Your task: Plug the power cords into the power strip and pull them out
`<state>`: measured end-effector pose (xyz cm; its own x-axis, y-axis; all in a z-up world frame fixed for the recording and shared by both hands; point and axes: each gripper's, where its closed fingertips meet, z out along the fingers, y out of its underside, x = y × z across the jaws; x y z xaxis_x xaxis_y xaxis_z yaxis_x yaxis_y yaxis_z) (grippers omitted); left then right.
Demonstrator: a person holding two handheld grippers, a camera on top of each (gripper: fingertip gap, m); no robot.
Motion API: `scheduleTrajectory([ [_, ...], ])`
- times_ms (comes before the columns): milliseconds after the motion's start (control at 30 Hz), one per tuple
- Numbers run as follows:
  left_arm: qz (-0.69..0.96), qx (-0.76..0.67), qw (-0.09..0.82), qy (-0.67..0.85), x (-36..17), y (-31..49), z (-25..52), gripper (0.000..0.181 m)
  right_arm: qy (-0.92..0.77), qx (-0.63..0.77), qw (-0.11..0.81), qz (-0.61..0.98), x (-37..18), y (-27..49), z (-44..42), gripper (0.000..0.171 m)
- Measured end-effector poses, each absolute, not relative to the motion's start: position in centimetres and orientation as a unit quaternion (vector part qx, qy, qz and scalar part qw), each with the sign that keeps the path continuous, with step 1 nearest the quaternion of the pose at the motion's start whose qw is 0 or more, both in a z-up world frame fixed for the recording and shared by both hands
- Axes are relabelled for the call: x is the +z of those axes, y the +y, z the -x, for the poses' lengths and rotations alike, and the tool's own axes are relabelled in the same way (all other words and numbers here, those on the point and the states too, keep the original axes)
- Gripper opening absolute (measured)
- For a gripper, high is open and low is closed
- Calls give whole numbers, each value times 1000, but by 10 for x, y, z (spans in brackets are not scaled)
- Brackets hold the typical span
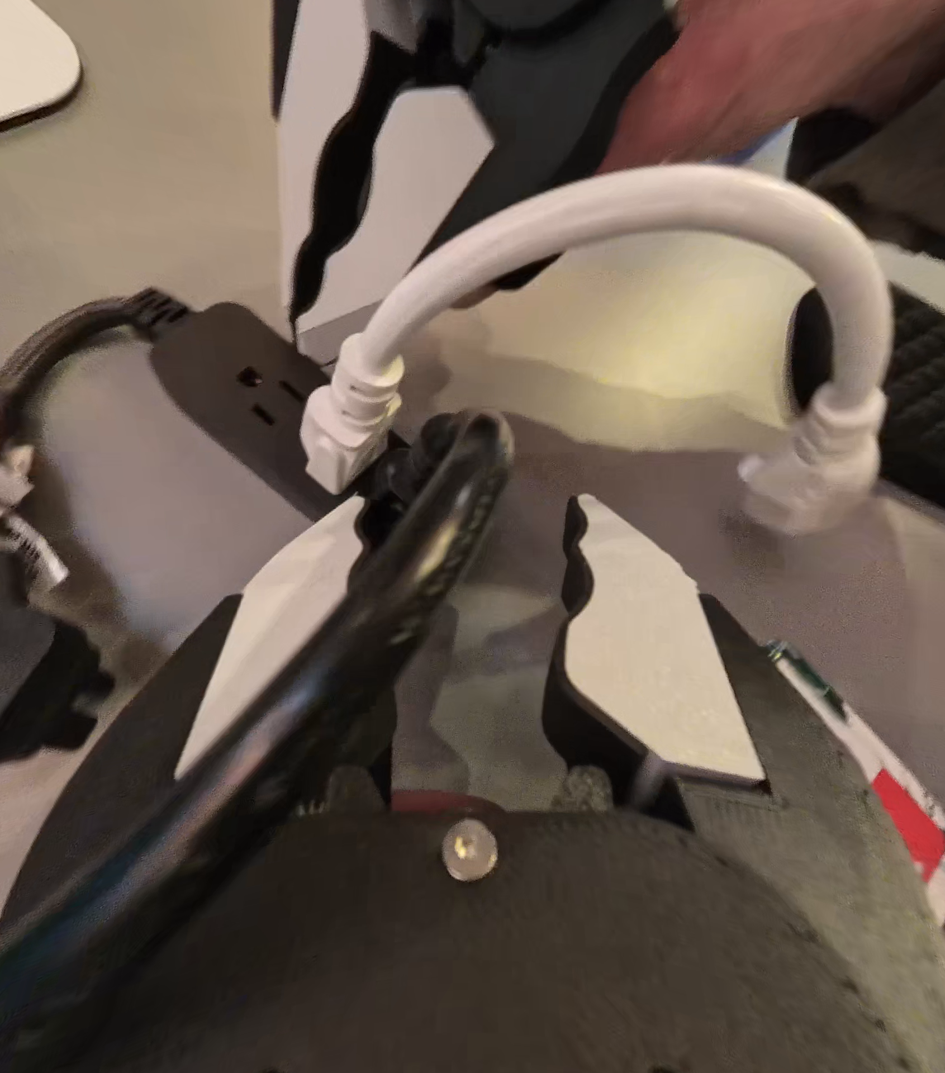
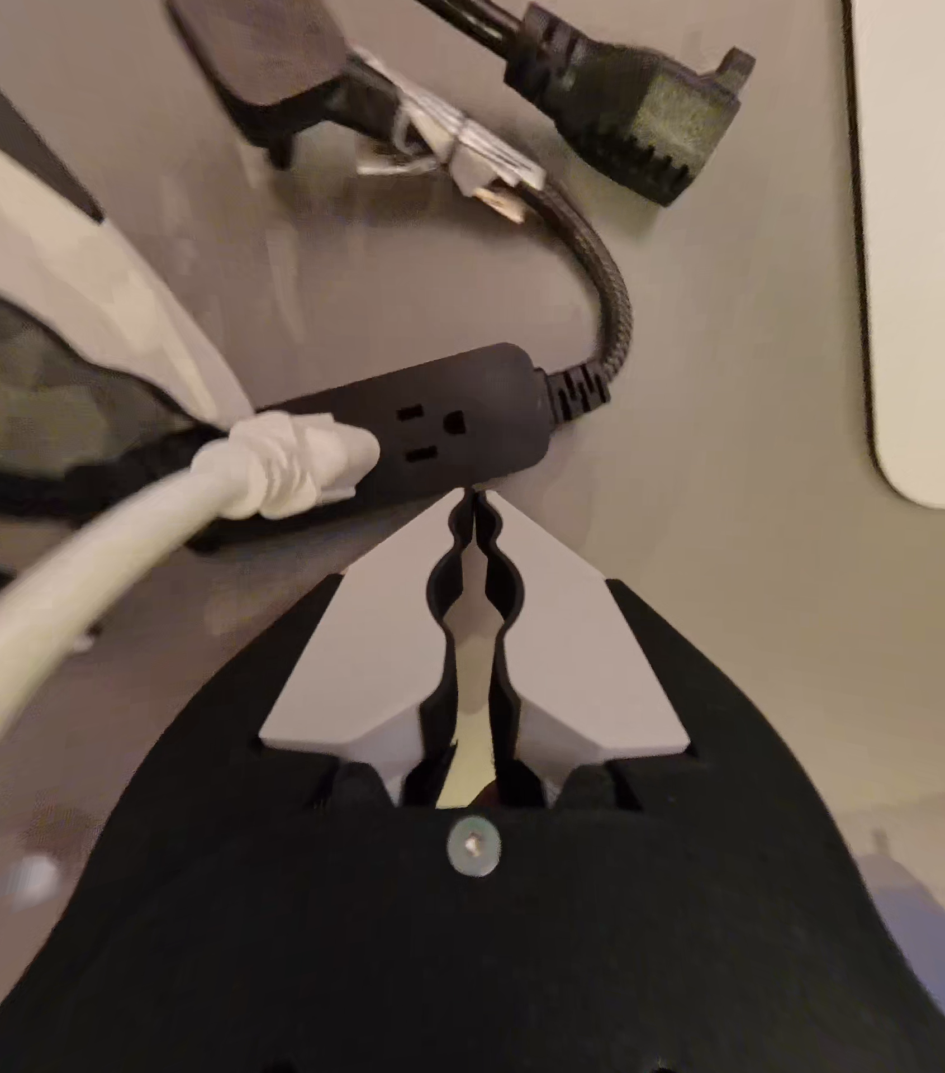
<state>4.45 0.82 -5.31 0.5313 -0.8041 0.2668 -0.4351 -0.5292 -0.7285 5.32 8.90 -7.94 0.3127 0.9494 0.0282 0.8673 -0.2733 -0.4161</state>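
So the grey table holds the black power strip, lying across the middle with its braided lead curling off to the far right. A white cord arches up from its plug, which sits in the strip next to a free outlet; a black cord looks plugged in just beside it.

The left gripper is spread wide and clamping nothing, though the black cord lies across its left finger. The right gripper is pinched closed and empty, tips touching the strip's near edge, probably bracing it.

Looks like the pulling-out stage. I'd guess the next move is closing the left gripper on a plug body, not the cable, and pulling straight.
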Motion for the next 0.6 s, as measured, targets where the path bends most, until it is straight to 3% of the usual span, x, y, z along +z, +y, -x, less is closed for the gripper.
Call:
scheduleTrajectory([
  [200,825,-319,324,335,-51,12,-47,58,-592,83,185,780,-76,109,-47,0],
  [433,822,-319,331,337,-52,10,-44,57,-539,127,278,785,27,95,-70,19],
  [533,820,-315,331,344,-52,9,-44,58,-543,213,255,771,54,49,-52,35],
  [600,819,-313,331,349,-52,9,-46,59,-561,172,216,781,40,37,-56,42],
])
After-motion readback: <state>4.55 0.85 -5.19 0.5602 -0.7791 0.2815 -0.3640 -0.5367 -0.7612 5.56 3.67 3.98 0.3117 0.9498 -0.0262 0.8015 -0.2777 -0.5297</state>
